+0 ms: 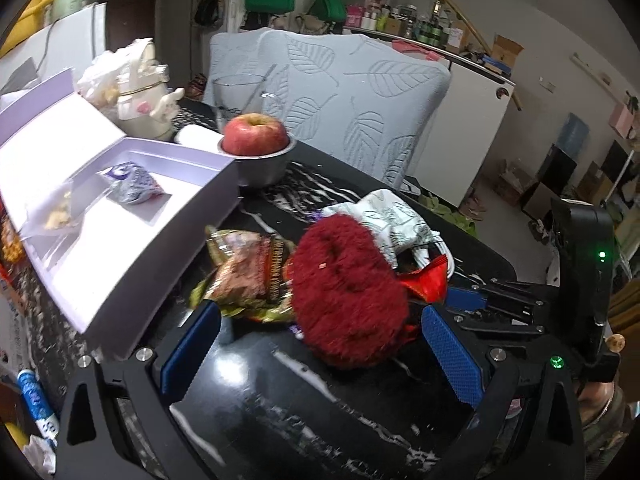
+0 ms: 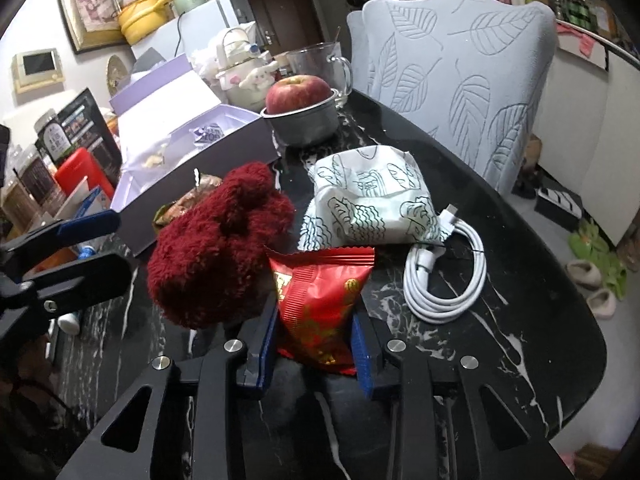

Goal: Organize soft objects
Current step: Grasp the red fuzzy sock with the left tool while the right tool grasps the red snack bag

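Lilac box (image 1: 132,240): purple packet (image 1: 132,184), perhaps popcorn bag (image 1: 56,212).

A: What's the surface like?

B: It's a black table (image 2: 520,280) with white marbling, glossy. Right ahead of the right jaws sits the white printed pouch (image 2: 372,204), and a coiled white cable (image 2: 444,276) lies off to their right, touching it.

A: And further out?

B: Beyond the pouch there's a metal bowl (image 2: 308,124) holding an apple (image 2: 298,94), with a glass mug (image 2: 320,66) behind it. Left of the left jaws, the open lilac box (image 1: 120,216) rests on the table, a brown snack packet (image 1: 248,272) just beside it.
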`<state>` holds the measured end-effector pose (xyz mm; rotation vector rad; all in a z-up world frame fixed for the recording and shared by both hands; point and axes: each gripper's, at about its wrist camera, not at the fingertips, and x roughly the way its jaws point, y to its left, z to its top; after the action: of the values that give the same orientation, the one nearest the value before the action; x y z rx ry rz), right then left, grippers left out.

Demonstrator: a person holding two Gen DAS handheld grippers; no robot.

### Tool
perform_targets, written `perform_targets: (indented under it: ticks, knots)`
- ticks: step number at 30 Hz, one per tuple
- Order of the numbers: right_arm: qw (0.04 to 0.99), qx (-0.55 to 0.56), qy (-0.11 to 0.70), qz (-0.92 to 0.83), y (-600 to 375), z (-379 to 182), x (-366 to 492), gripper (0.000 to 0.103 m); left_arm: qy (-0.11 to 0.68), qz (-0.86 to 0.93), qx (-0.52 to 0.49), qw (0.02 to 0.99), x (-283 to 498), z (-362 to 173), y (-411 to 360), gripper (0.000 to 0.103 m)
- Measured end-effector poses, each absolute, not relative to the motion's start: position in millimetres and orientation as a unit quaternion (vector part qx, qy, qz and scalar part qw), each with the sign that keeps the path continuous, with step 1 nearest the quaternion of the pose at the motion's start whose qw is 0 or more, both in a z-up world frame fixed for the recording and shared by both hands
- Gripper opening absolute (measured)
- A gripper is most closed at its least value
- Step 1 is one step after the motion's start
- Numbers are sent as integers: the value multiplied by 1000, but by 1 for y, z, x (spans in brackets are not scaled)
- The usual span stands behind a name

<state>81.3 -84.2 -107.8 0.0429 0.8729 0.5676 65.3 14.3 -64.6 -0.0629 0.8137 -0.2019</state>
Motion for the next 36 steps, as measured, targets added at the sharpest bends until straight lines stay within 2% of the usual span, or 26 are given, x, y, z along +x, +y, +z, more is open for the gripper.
perform_targets:
  ticks: [13, 15, 16, 17, 18, 19, 20, 27, 36]
  knots:
    - [870, 40, 417, 261, -112, -102, 72, 31, 438, -108, -28, 892, 96, -97, -3, 101]
    - [870, 42, 418, 257, -114, -102, 70, 31, 436, -112, -38, 892, 95, -99, -2, 85]
    - [871, 42, 417, 256, -115, -102, 70, 31, 438, -116, -42, 891, 95, -99, -2, 69]
    - [871, 42, 417, 255, -116, -102, 69, 31, 438, -120, -45, 890, 95, -99, -2, 61]
    - [872, 42, 417, 255, -116, -101, 68, 31, 435, -123, -47, 891, 92, -99, -1, 58]
    - [872, 43, 416, 255, -116, -101, 68, 31, 433, -123, -46, 892, 91, -98, -2, 50]
    - [872, 44, 415, 256, -117, -100, 67, 31, 430, -124, -43, 893, 89, -96, -2, 48]
    - [872, 41, 408, 268, -115, -95, 56, 31, 420, -119, -35, 899, 58, -82, 5, 48]
    - [861, 26, 414, 295, -102, -97, 37, 31, 461, -97, -47, 881, 15, -93, 22, 48]
